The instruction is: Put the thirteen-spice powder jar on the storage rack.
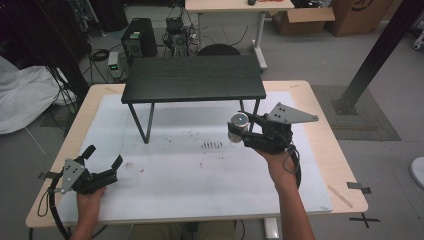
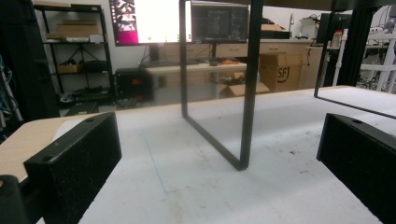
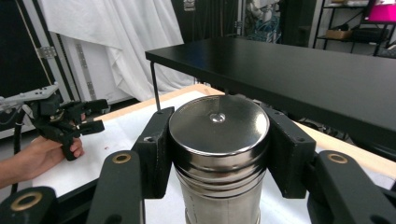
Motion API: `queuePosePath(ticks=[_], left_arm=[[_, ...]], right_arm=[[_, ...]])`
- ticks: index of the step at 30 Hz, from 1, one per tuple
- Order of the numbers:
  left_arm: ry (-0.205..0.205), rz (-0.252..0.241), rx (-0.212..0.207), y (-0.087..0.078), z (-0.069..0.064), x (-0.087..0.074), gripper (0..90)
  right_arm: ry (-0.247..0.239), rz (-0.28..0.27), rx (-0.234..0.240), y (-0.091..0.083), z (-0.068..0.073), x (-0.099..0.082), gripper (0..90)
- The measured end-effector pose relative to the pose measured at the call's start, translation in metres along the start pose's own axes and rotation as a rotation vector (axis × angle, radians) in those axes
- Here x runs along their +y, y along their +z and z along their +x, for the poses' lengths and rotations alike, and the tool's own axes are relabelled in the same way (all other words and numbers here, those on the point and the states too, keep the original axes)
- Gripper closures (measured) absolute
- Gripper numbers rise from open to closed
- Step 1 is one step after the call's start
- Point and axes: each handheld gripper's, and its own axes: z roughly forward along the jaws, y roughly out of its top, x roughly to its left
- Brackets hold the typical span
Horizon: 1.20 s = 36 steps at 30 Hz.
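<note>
1. Steel canister (image 3: 218, 154), upright, is clamped between the right gripper's (image 1: 243, 129) fingers (image 3: 154, 149), just before the black stand (image 1: 193, 77).
2. Left gripper (image 1: 103, 161), well apart from the stand, rests on the worktop (image 1: 200, 195), fingers (image 2: 77, 161) spread wide, empty.

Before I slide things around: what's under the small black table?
Bare white mat between the small black table's thin legs; its top hides the rear area. The steel canister hangs beside it.
</note>
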Motion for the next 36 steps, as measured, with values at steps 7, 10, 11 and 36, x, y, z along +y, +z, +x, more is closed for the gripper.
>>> queuePosePath(ticks=[7,10,11,36], left_arm=[[0.001,0.002,0.000,0.000,0.000,0.000,0.2],[0.002,0.003,0.000,0.000,0.000,0.000,0.3],[0.002,0.003,0.000,0.000,0.000,0.000,0.3],[-0.001,0.002,0.000,0.000,0.000,0.000,0.2]], right_arm=[[-0.008,-0.014,0.020,0.009,-0.004,0.018,48.1],[-0.015,-0.019,0.032,0.013,-0.005,0.027,48.1],[-0.015,-0.019,0.032,0.013,-0.005,0.027,48.1],[-0.004,-0.061,0.045,0.060,-0.027,0.084,48.3]])
